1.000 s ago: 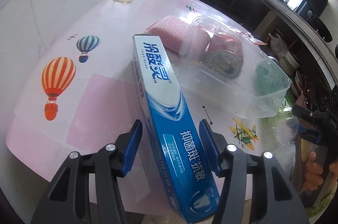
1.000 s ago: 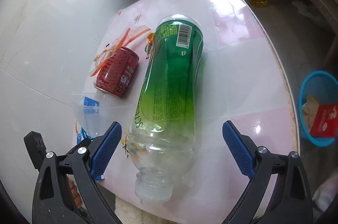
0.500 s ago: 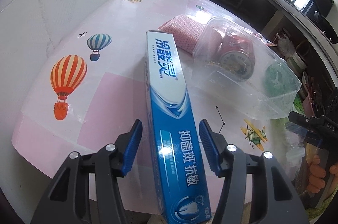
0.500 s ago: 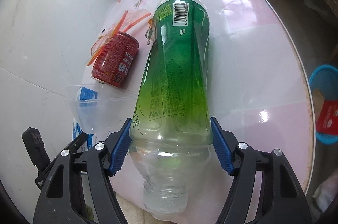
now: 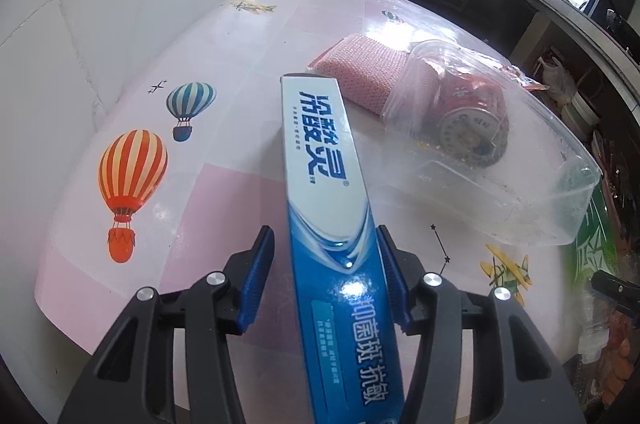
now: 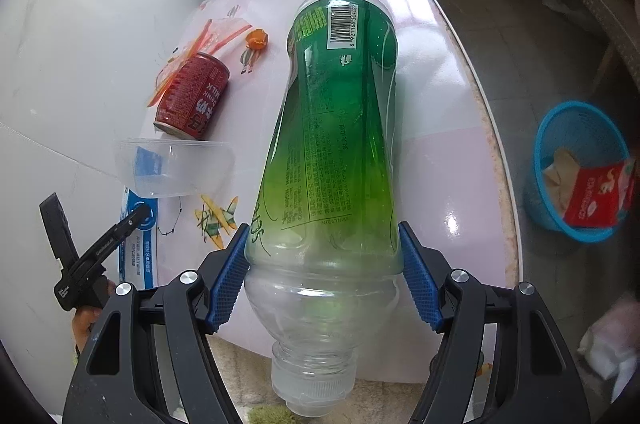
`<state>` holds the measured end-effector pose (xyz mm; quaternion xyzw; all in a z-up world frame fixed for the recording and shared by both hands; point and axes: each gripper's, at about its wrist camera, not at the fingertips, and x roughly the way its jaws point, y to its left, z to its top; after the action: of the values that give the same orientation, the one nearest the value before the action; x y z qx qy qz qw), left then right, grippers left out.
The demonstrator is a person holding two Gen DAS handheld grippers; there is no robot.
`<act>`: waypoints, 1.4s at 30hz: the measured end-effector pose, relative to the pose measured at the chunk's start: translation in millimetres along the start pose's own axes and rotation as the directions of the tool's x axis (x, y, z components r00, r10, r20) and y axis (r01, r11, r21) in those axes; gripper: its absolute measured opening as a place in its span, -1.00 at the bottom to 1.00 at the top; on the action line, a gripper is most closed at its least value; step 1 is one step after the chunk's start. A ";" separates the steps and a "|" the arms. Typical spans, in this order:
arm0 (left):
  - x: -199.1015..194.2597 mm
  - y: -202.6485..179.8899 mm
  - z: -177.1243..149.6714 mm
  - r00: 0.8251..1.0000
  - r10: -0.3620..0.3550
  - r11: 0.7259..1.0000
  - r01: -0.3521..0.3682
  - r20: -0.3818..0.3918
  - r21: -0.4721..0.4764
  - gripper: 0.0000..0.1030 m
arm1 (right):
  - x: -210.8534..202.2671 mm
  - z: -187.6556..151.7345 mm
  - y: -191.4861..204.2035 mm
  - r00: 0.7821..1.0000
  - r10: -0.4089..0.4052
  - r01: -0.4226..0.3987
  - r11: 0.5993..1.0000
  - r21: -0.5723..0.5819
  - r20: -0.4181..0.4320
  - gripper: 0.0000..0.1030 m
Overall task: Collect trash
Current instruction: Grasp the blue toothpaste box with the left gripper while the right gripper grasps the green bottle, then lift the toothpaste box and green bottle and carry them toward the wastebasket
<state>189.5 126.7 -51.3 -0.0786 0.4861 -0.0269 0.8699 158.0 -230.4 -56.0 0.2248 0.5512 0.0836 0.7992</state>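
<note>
Our right gripper (image 6: 324, 272) is clamped on the green plastic bottle (image 6: 336, 128), both blue pads pressed against its shoulder just above the clear neck; the white cap points toward the bottom of the frame and the barcode end toward the top centre. Our left gripper (image 5: 326, 276) has the blue and white toothpaste box (image 5: 332, 224) between its fingers. The right pad touches the box's edge, while a narrow gap shows beside the left pad, so we cannot tell whether the grip is closed on it. The box runs from the bottom centre of the frame up toward the middle, over the pink table (image 5: 224, 200) with its balloon prints.

Beyond the box, at centre right of the left view, lies a clear plastic container (image 5: 520, 160) on its side, with a red can (image 5: 476, 112) seen through it and a pink sponge (image 5: 360, 76) just beside it. In the right view, a blue basket (image 6: 576, 168) sits on the floor at the right edge, holding a red packet (image 6: 596, 196).
</note>
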 end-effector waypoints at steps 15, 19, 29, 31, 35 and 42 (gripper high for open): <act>-24.6 -5.2 -35.9 0.999 0.009 1.000 -0.008 -0.042 0.028 -0.37 | -7.5 -9.1 -10.9 0.999 0.051 -0.051 0.999 0.011 -0.009 0.31; -23.3 -2.6 -30.4 0.999 0.010 1.000 -0.010 -0.039 0.000 -0.37 | -7.8 -8.4 -13.4 0.998 0.057 -0.056 0.998 0.012 -0.008 0.34; -21.4 -4.1 -34.8 1.000 0.015 1.000 -0.016 -0.027 -0.001 -0.37 | -2.4 -6.4 -14.1 0.998 0.067 -0.066 0.997 0.027 -0.013 0.36; -22.0 -2.9 -35.5 1.000 0.013 1.000 -0.013 -0.025 -0.002 -0.37 | -2.3 -5.6 -15.1 0.997 0.073 -0.073 0.997 0.032 -0.012 0.36; -23.4 -2.7 -36.8 1.000 0.016 1.000 -0.016 -0.018 0.002 -0.37 | -1.1 -4.2 -15.6 0.997 0.080 -0.080 0.996 0.044 -0.008 0.36; -27.8 -3.8 -39.7 1.000 0.030 1.000 -0.030 -0.002 0.005 -0.37 | -3.5 -4.2 -21.9 0.994 0.110 -0.109 0.992 0.064 0.000 0.31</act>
<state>141.3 122.0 -47.7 -0.0691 0.4882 -0.0151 0.8699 150.3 -250.0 -64.1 0.2801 0.5419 0.1101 0.7848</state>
